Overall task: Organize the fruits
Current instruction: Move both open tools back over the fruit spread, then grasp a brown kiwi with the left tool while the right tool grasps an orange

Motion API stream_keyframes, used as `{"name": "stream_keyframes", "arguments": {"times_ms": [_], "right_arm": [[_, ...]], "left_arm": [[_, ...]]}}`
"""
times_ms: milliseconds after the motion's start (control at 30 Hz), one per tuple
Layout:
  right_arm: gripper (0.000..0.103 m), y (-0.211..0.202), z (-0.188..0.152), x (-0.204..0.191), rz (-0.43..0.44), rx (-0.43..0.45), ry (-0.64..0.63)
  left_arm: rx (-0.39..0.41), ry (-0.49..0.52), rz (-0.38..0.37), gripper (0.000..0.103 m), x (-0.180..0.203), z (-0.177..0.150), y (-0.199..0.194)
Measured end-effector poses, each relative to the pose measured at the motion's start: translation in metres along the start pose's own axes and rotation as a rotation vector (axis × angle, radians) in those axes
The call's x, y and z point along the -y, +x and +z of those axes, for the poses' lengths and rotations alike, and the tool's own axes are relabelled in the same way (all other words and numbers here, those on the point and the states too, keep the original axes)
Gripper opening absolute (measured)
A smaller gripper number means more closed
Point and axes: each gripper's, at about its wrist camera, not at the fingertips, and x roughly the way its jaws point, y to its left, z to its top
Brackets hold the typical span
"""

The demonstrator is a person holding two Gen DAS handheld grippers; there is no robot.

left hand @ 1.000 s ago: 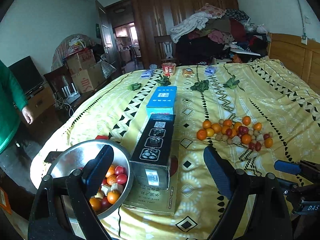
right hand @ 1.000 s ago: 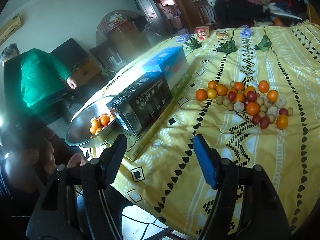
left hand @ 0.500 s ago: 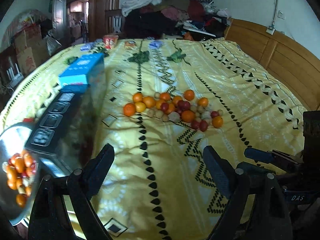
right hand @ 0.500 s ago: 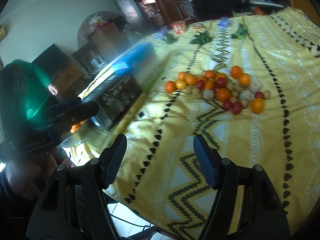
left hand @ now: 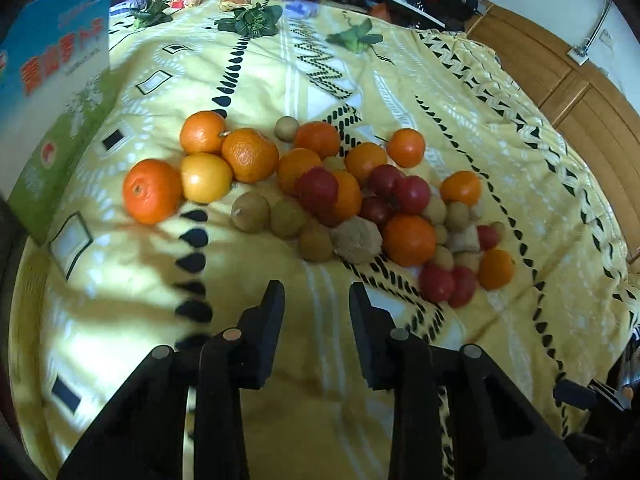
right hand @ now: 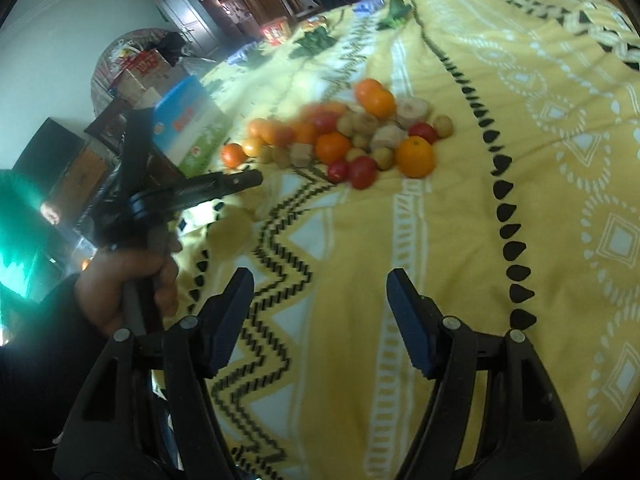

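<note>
Left wrist view now sits low over the fruits (left hand: 320, 196) heaped on the bed (left hand: 500, 128) — the bowl seen a second ago is gone from frame. Left gripper (left hand: 316, 304) is closing, nothing between its jaws; right gripper (right hand: 320, 300) holds apart, empty — a pick looks next.

Black left gripper (left hand: 316, 300) frame, round metal rivets, dark sleeve (right hand: 48, 340).

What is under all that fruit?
The fruit pile lies on a yellow bedspread with black and white patterns. The cloth right beneath the fruit is covered, so anything else there cannot be seen.
</note>
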Motion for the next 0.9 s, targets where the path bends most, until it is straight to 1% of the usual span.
{"name": "stream_keyframes", "arguments": {"times_ms": [133,233,367,500,533,600,633,667,700,833,900], "right_arm": [[0.070,0.008,0.003,0.009,0.001,-0.012,0.011],[0.070,0.011,0.004,0.013,0.003,-0.015,0.010],[0.070,0.012,0.006,0.016,0.003,-0.016,0.011],[0.069,0.012,0.008,0.018,-0.003,-0.007,0.007],[0.069,0.011,0.008,0.018,-0.003,-0.002,0.006],[0.068,0.011,0.011,0.017,-0.010,0.011,0.001],[0.066,0.010,0.014,0.017,-0.012,0.018,-0.002],[0.061,0.010,0.017,0.017,-0.014,0.022,-0.005],[0.060,0.010,0.021,0.017,-0.019,0.027,-0.007],[0.060,0.016,0.041,0.024,-0.063,0.054,-0.017],[0.061,0.025,0.052,0.028,-0.103,0.053,-0.025]], "left_arm": [[0.008,-0.005,0.003,0.034,-0.002,0.013,0.012],[0.005,0.010,-0.002,0.034,0.000,0.019,0.021],[0.017,0.018,-0.016,0.034,0.003,0.021,0.030],[0.035,0.023,-0.025,0.033,0.002,0.019,0.028],[0.043,0.027,-0.018,0.021,0.002,0.018,0.026],[0.053,0.030,-0.012,0.020,0.003,0.016,0.022],[0.062,0.029,-0.008,0.020,0.003,0.015,0.016],[0.071,0.028,-0.007,0.020,0.004,0.012,0.011],[0.082,0.026,-0.015,0.020,0.003,0.009,0.004],[0.109,0.026,-0.050,0.020,0.005,-0.009,-0.022],[0.113,0.035,-0.066,0.020,0.008,-0.017,-0.033]]}}
